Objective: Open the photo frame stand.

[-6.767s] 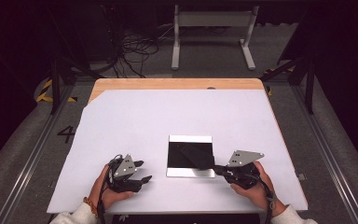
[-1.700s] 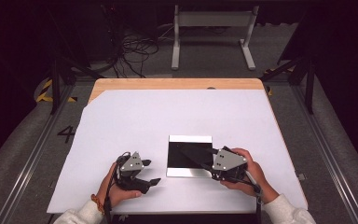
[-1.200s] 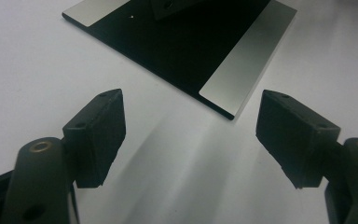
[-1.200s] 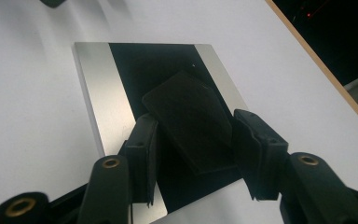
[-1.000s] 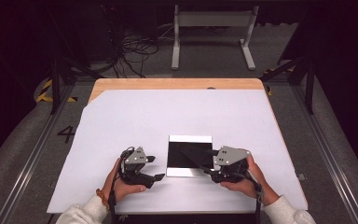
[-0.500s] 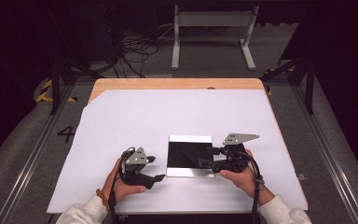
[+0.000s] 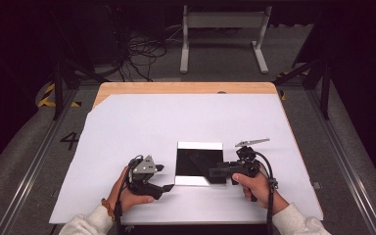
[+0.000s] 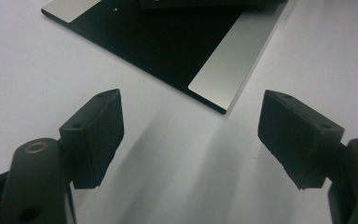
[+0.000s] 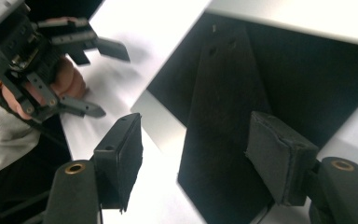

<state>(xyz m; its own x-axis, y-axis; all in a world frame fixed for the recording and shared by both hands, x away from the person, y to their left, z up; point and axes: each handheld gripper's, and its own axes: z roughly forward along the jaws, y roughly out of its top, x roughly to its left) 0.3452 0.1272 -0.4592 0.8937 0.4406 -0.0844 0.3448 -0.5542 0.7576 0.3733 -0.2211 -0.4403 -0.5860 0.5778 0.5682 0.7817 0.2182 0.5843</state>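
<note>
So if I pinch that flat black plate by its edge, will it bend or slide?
The black plate has straight crisp edges, so it is probably stiff. Its glossy face suggests slippery pads. Lying flat on the smooth white sheet, it may slide before lifting.

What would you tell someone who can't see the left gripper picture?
Two black jaws of the left gripper stand open above the white table, with nothing between them. Just beyond lies a flat black plate with shiny silver edge strips.

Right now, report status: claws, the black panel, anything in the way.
Left claw open, beside the black panel, apart. Right claw open over the panel's right edge, jaws just opened further, nothing gripped. Panel flat on white sheet. No obstructions.
</note>
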